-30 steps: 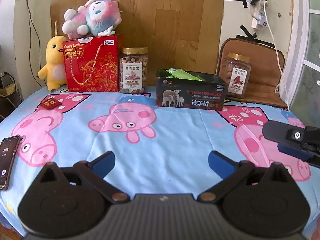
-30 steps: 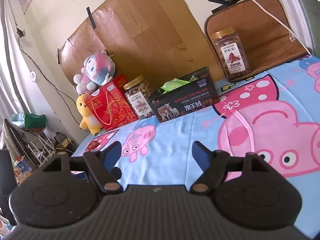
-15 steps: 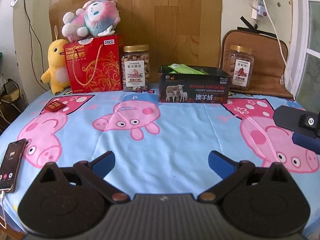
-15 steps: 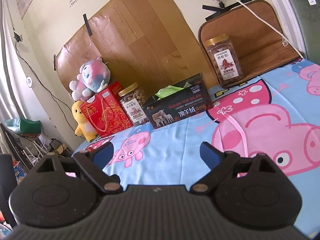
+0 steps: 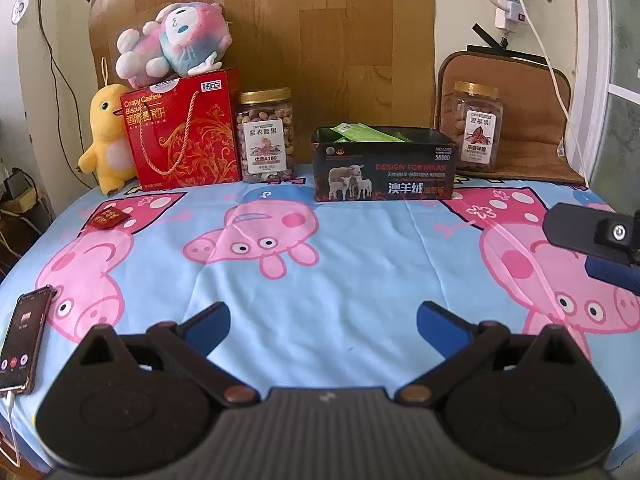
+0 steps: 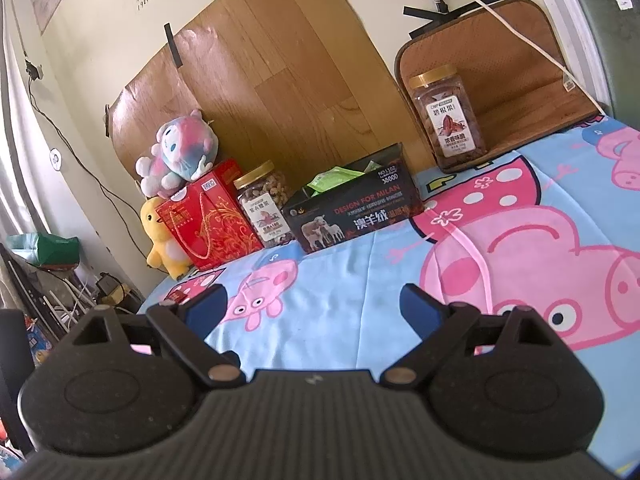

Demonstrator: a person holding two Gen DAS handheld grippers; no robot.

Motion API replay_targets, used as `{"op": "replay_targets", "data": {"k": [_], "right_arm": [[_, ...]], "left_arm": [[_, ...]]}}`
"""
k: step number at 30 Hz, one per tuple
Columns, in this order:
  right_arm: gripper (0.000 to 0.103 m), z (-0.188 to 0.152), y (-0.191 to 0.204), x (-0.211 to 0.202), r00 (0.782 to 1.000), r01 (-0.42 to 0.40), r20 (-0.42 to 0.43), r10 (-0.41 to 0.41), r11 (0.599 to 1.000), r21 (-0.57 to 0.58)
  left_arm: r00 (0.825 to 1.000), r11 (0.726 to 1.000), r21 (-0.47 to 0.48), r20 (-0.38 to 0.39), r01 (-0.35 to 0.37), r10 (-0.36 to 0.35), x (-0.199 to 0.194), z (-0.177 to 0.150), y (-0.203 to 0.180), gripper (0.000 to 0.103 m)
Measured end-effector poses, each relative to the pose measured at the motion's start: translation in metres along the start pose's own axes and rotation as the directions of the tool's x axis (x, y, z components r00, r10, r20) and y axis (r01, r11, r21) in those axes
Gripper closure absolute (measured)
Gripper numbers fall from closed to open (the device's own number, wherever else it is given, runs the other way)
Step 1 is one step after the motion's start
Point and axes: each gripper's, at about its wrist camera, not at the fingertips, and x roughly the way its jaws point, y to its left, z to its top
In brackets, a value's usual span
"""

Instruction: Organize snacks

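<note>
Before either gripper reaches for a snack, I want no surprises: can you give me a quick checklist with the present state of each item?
1. Left gripper open and empty: ok.
2. Right gripper open and empty: ok.
3. Black box open on top, green packets inside, room for more: cannot tell.
4. Cashew jar and pecan jar upright, gold lids on: ok.
5. Small red packet lies loose on the tablecloth, apart from the row: not ok.
6. Phone with its cable at the left edge, near the left gripper: not ok.
</note>
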Motion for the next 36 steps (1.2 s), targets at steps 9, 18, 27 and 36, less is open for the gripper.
{"op": "replay_targets", "data": {"k": [9, 18, 27, 36], "right_arm": [[0.008, 0.0016, 0.0015, -0.0028, 1.0, -0.008, 0.016, 0.008, 1.0, -0.024], [0.012, 0.0014, 0.0012, -0.0023, 1.0, -0.011, 0.015, 0.011, 1.0, -0.026], [0.014, 0.0014, 0.002, -0.0041, 1.0, -0.007, 0.026, 0.008, 0.999, -0.035], [0.02, 0.0018, 0.0034, -0.008, 0.998, 0.012, 0.055, -0.009, 0.998, -0.055]], "left_arm": [[1.0, 1.0, 0.015, -0.002, 0.015, -0.015, 0.0, -0.0007, -0.0011, 0.0], [1.0, 0.999, 0.034, -0.006, 0.029, -0.029, -0.0001, -0.0015, -0.0027, 0.0], [0.999, 0.998, 0.038, -0.017, 0.047, -0.047, 0.0003, -0.0013, -0.003, 0.0], [0.999, 0.997, 0.05, -0.022, 0.05, -0.049, 0.0002, -0.0016, -0.0047, 0.0]]}}
